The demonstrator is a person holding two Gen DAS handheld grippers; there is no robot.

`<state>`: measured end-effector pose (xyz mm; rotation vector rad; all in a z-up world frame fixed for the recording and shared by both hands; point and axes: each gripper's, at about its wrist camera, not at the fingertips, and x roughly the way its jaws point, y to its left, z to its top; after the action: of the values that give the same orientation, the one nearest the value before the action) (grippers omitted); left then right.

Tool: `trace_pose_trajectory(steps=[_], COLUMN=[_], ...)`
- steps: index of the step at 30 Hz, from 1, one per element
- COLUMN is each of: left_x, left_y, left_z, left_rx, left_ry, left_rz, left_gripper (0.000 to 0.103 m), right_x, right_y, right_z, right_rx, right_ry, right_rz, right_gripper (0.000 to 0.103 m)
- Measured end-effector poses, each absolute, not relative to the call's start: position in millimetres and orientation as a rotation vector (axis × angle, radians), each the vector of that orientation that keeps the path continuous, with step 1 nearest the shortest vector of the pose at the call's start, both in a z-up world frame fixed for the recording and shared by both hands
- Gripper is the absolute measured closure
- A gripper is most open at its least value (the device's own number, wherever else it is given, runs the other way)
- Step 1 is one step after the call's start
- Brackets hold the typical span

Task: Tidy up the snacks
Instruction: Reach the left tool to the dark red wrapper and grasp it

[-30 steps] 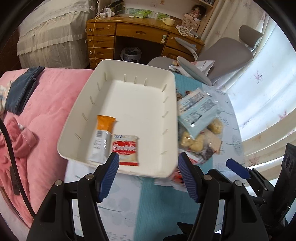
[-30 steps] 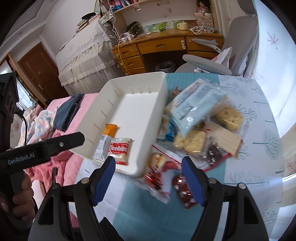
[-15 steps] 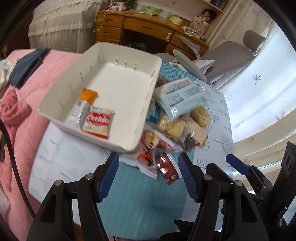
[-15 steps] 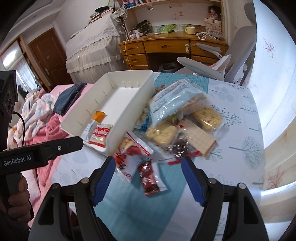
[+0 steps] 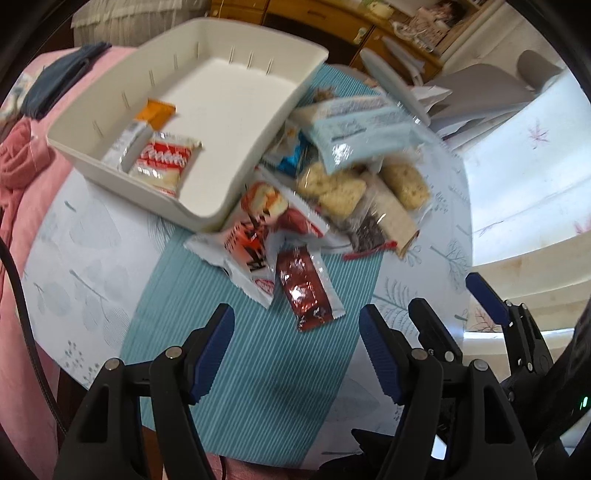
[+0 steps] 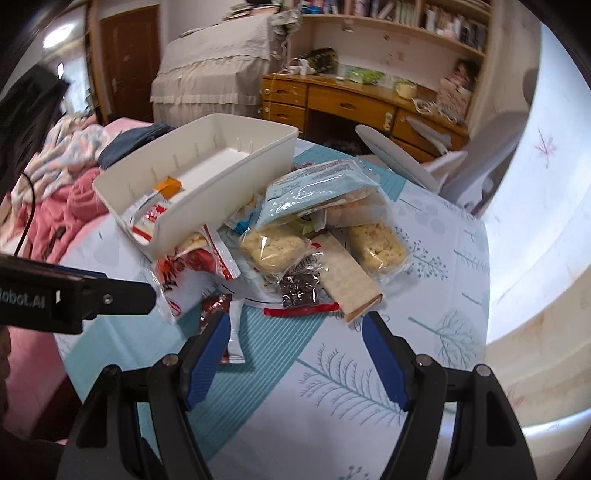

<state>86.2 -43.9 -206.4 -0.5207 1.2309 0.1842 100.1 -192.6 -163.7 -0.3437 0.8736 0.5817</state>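
Only right view, bookshelf (image 6: pixel 424 22) (blurred), door (image 6: pixel 129 62)

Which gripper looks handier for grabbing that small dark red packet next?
Probably the left gripper: the dark red packet lies right ahead between its opening, empty jaws. The right gripper sees it off by its left finger.

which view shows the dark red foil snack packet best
The left wrist view: the dark red foil snack packet lies whole and unobstructed on the teal mat. In the right wrist view a blue finger covers much of it.
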Motion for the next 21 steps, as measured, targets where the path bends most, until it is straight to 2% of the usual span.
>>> trace_pose_trajectory(steps=[9, 21], left_x=[110, 138], left_y=[-52, -56], left_z=[-248, -289], left_rx=[-0.599, -0.685], left_ry=[1.364, 1.467], left_rz=[0.249, 0.349], left_gripper=[0.034, 0.034], right_x=[112, 142], right_y=[-187, -179], right_z=[-188, -232], right_rx=[-0.415, -0.471], right_ry=[0.774, 0.796], right_rz=[0.628, 0.695], right_gripper=[0.029, 0.032])
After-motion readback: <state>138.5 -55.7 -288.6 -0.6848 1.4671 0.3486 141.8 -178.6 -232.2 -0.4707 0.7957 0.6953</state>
